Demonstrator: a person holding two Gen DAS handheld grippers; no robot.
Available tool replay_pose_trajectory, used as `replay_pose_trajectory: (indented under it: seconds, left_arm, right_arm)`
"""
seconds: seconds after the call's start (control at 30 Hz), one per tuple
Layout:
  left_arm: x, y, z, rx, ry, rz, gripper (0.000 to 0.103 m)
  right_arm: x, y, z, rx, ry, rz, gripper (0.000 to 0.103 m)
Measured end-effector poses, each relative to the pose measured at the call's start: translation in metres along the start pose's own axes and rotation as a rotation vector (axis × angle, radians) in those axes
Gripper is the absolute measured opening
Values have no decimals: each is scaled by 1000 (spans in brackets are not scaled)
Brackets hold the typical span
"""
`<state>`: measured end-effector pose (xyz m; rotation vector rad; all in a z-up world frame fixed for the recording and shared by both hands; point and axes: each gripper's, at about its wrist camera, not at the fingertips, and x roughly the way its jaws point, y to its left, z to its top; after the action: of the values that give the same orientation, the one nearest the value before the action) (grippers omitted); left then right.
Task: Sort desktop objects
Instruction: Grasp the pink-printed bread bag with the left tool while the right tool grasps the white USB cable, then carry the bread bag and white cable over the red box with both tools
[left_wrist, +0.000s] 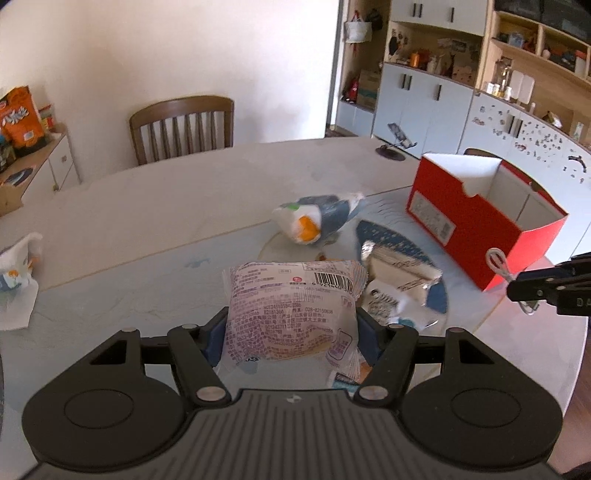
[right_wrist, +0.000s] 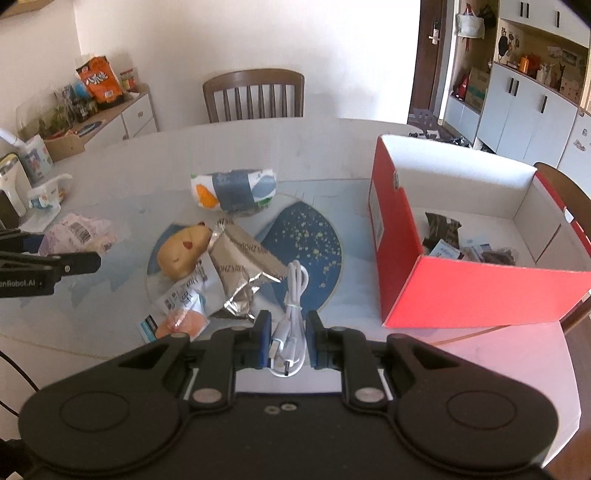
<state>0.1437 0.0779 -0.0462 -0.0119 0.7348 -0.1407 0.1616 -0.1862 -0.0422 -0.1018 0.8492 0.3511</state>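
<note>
My left gripper (left_wrist: 291, 332) is shut on a pink-and-white snack packet (left_wrist: 291, 306), held above the table between the blue pads. In the right wrist view, my right gripper (right_wrist: 288, 339) is shut on a coiled white USB cable (right_wrist: 293, 295). An open red box (right_wrist: 461, 291) stands to the right with several dark packets inside. On the blue mat (right_wrist: 314, 240) lie a silver foil packet (right_wrist: 243, 266), a bun-shaped toy (right_wrist: 183, 251), an orange-printed packet (right_wrist: 181, 314) and, farther back, a tissue pack (right_wrist: 236, 190). The left wrist view shows the red box (left_wrist: 476, 221) and the right gripper (left_wrist: 517, 286) at the right edge.
A wooden chair (right_wrist: 255, 96) stands behind the round table. A low cabinet (right_wrist: 110, 114) with snack bags is at the back left. A crumpled tissue pack (left_wrist: 18, 273) lies at the table's left. A phone stand (left_wrist: 395, 144) sits at the far edge. The table rim (right_wrist: 554, 354) runs near the box.
</note>
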Motion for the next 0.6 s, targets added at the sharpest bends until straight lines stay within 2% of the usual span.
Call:
replay_pose_trajectory:
  seconds: [0.6]
  left_arm:
    - [-20, -59, 35, 93, -47, -94, 68]
  right_arm:
    - [-34, -27, 24, 12, -71, 16, 18]
